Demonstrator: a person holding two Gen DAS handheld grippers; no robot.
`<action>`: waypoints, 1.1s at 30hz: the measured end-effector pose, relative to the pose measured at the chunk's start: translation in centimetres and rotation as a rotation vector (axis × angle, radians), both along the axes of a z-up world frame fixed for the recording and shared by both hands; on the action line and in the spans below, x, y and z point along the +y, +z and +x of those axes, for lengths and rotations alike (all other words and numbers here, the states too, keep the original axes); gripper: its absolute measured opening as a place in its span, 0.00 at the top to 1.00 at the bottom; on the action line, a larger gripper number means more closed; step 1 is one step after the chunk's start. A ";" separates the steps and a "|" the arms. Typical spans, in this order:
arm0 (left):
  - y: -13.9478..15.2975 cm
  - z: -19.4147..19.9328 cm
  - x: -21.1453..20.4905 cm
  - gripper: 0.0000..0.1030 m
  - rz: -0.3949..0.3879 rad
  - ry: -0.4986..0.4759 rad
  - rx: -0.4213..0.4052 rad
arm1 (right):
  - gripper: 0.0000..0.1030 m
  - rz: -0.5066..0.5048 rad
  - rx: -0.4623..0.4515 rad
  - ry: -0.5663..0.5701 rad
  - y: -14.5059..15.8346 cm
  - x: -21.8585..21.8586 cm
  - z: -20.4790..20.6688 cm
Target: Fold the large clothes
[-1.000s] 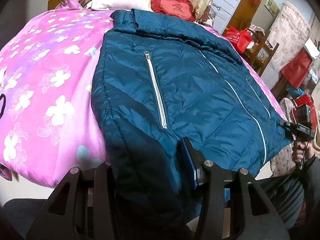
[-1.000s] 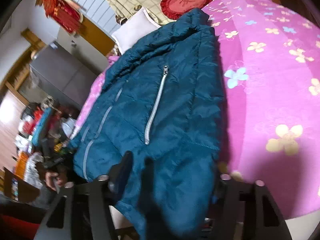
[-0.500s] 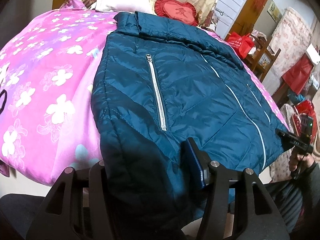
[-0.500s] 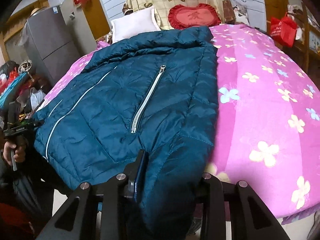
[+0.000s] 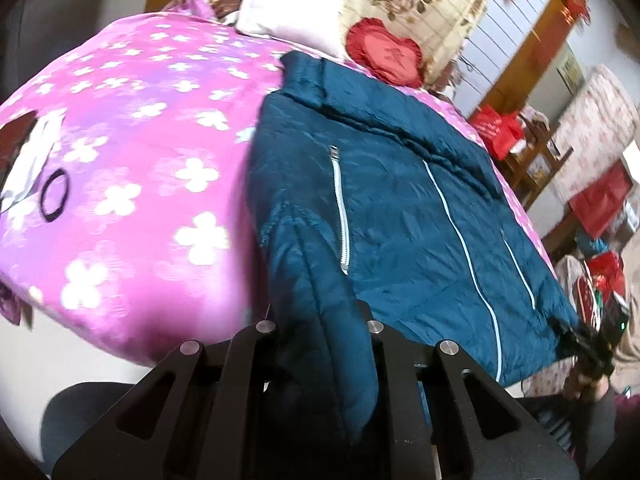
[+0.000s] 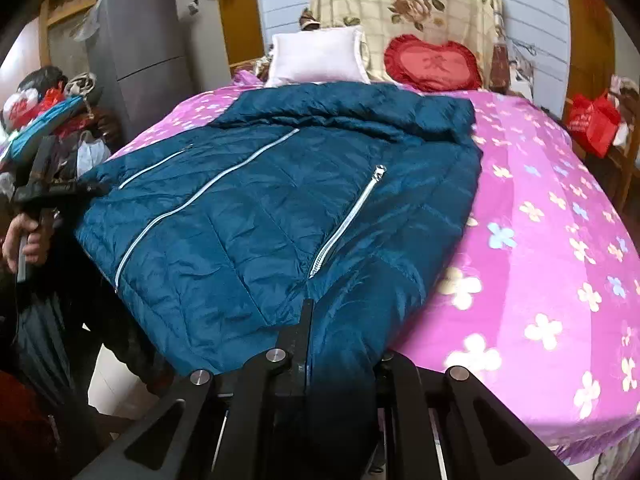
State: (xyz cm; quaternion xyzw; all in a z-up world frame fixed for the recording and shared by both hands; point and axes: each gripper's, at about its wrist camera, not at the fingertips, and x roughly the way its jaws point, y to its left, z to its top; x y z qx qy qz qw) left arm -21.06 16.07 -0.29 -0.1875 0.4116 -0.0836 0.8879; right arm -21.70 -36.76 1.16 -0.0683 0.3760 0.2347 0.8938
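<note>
A large dark teal puffer jacket (image 5: pixel 400 208) lies front up on the pink flowered bedspread (image 5: pixel 132 184), collar toward the pillows, with silver zippers. It also shows in the right wrist view (image 6: pixel 256 216). My left gripper (image 5: pixel 320 344) is shut on the jacket's bottom hem at its left corner, which hangs over the bed's near edge. My right gripper (image 6: pixel 340 344) is shut on the hem at the other corner. Each gripper shows in the other's view, the right one (image 5: pixel 592 340) and the left one (image 6: pixel 44 192), both at the jacket's lower edge.
A white pillow (image 6: pixel 316 58) and a red heart cushion (image 6: pixel 434 64) lie at the bed's head. A grey fridge (image 6: pixel 140 48) stands at the left. Red bags (image 5: pixel 498 132) and cluttered shelves stand right of the bed. A black hair tie (image 5: pixel 54 196) lies on the bedspread.
Both grippers have kept their hold on the hem and swung around, so the jacket's bottom corners are drawn toward me and the fabric bunches more tightly between the fingers.
</note>
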 end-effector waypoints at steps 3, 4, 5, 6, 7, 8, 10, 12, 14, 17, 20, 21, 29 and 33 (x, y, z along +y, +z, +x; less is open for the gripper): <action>-0.2 -0.4 0.3 0.89 -0.017 0.004 0.005 | 0.89 0.046 0.002 -0.084 0.1 -0.1 -0.6; -0.1 -0.3 0.2 0.89 -0.017 0.002 0.000 | 0.89 0.057 0.008 -0.116 0.0 -0.3 -0.7; 0.0 -0.3 0.0 0.89 -0.013 0.001 -0.005 | 0.89 0.065 0.011 -0.142 -0.1 -0.5 -0.8; 0.1 -0.3 -0.1 0.89 -0.011 0.000 -0.011 | 0.89 0.068 0.012 -0.175 -0.3 -0.6 -0.9; 0.0 -0.3 -0.1 0.89 -0.012 0.000 -0.014 | 0.89 0.066 0.013 -0.195 -0.3 -0.7 -0.9; -0.1 -0.3 0.0 0.89 -0.015 0.001 -0.017 | 0.89 0.065 0.010 -0.210 -0.3 -0.6 -0.9; -0.4 -0.2 0.2 0.89 -0.026 0.006 -0.011 | 0.89 0.067 0.010 -0.228 -0.2 -0.7 -0.8; -0.4 -0.2 0.3 0.89 -0.033 0.009 -0.013 | 0.89 0.056 0.006 -0.243 -0.3 -0.4 -0.7; -0.3 -0.4 0.2 0.89 -0.020 0.006 -0.024 | 0.89 0.040 -0.005 -0.255 -0.3 0.0 -0.7; -0.4 -0.6 -0.1 0.89 0.000 0.001 -0.025 | 0.89 0.041 -0.015 -0.277 -0.3 0.1 -0.9; -0.6 -0.4 -0.4 0.89 0.027 -0.007 -0.014 | 0.89 0.052 -0.008 -0.298 -0.4 0.0 -1.0; -0.7 -0.4 -0.6 0.89 0.039 -0.010 -0.009 | 0.89 0.055 -0.004 -0.304 -0.4 0.0 -1.0; -1.5 -0.6 -1.1 0.77 0.063 -0.014 0.028 | 0.89 0.013 -0.023 -0.305 -0.5 0.7 -1.3; -2.3 -1.5 -0.8 0.52 -0.013 -0.035 0.061 | 0.89 0.018 -0.029 -0.303 -0.5 0.6 -1.5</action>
